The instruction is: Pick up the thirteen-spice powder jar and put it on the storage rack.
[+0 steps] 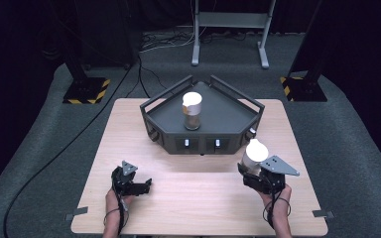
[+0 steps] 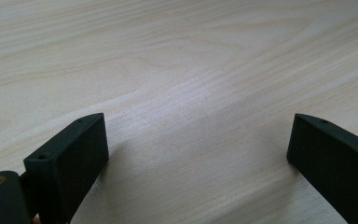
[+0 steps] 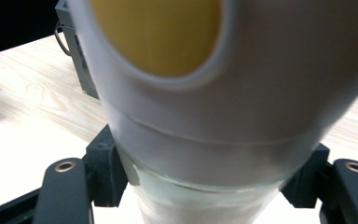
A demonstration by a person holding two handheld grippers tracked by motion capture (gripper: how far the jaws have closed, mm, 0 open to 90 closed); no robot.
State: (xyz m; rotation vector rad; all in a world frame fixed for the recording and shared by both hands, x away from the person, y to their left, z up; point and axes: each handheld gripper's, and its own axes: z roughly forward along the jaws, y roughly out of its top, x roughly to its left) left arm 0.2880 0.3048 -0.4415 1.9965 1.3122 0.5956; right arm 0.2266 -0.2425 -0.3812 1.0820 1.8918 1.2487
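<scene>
In the right gripper view, my right gripper (image 3: 209, 184) is shut on a white-capped jar (image 3: 205, 112); its black jaws press on the pale body just under the cap, which bears a yellow round patch. From above, that jar (image 1: 255, 151) stands tilted over the table's right front, above my right gripper (image 1: 250, 171). A second white-capped jar (image 1: 192, 111) stands upright in the dark angular tray (image 1: 228, 119) at the table's back. My left gripper (image 1: 148, 184) rests low at the left front. Its jaws stand open over bare wood, seen close in the left gripper view (image 2: 198, 149).
The pale wooden table (image 1: 198, 198) carries the tray at its far middle. A metal stand (image 1: 230, 25) and black posts with striped bases (image 1: 87, 89) stand on the grey floor behind. Cables run across the floor at left.
</scene>
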